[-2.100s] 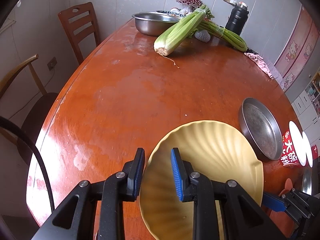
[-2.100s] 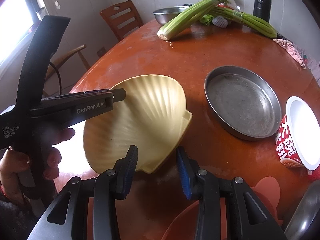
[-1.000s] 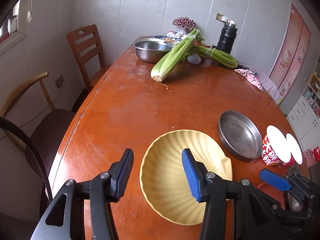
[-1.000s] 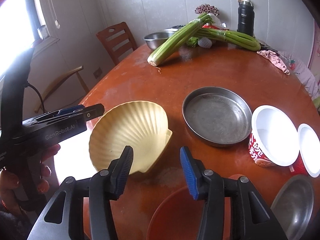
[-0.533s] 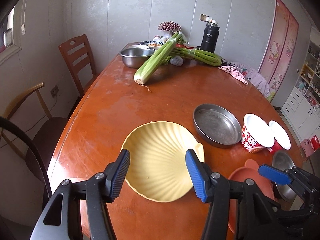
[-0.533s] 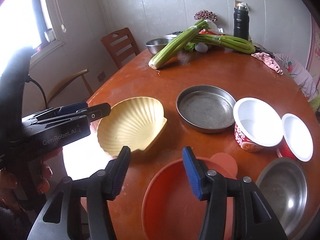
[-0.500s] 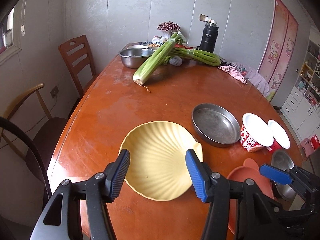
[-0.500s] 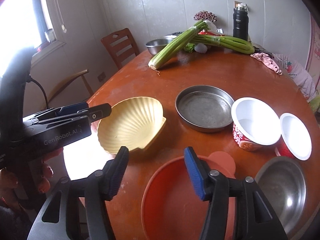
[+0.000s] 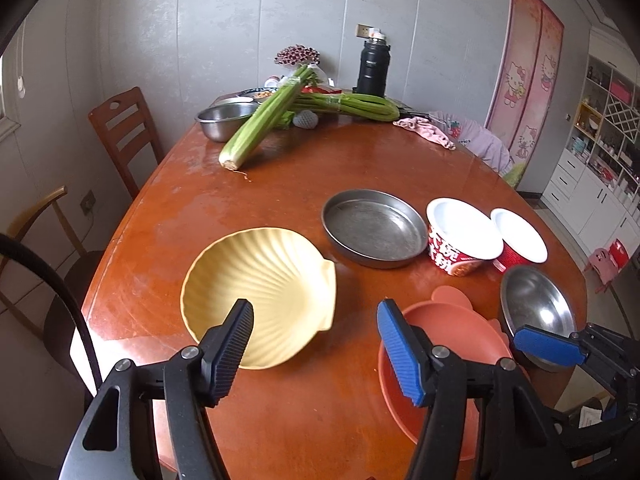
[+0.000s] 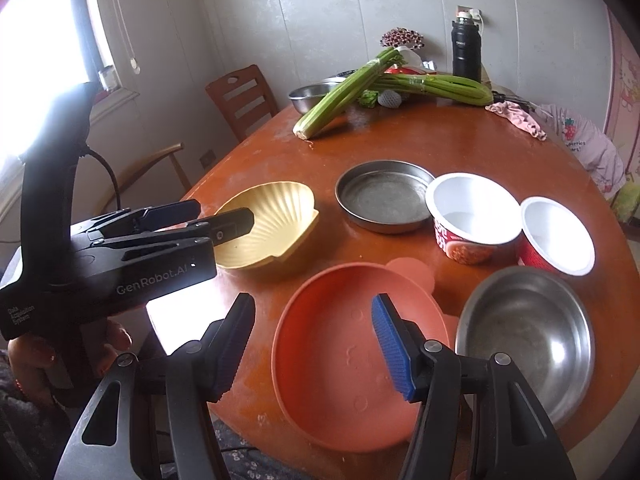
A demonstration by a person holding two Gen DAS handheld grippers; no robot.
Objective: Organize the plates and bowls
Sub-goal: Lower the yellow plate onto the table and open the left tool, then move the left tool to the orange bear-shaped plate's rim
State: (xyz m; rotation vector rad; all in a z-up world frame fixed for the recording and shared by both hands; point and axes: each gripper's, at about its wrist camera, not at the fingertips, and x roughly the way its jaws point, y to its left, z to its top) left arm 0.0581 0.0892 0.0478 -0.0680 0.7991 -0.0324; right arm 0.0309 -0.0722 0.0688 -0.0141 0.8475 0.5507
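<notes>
A yellow shell-shaped plate (image 9: 260,292) (image 10: 268,224) lies flat on the brown table, free of both grippers. My left gripper (image 9: 314,320) hovers just short of its near rim; its jaws are opening and nothing is between them. My right gripper (image 10: 314,316) stands open and empty above the left part of an orange plate (image 10: 340,340) (image 9: 452,328). Behind these lie a round steel pan (image 9: 374,222) (image 10: 384,196), a steel bowl (image 10: 528,336) (image 9: 536,304) and two red paper bowls with white insides (image 10: 472,208) (image 10: 556,232).
Celery bunches (image 9: 260,128), another steel bowl (image 9: 224,120), a black flask (image 9: 372,66) and a pink cloth (image 9: 426,132) crowd the table's far end. Wooden chairs (image 9: 124,136) stand along the left side. The table's near edge (image 10: 256,440) runs right under my right gripper.
Both grippers have drawn back from the yellow plate, which now lies alone on the table. The left jaws have widened. The orange plate and steel bowl have come into view.
</notes>
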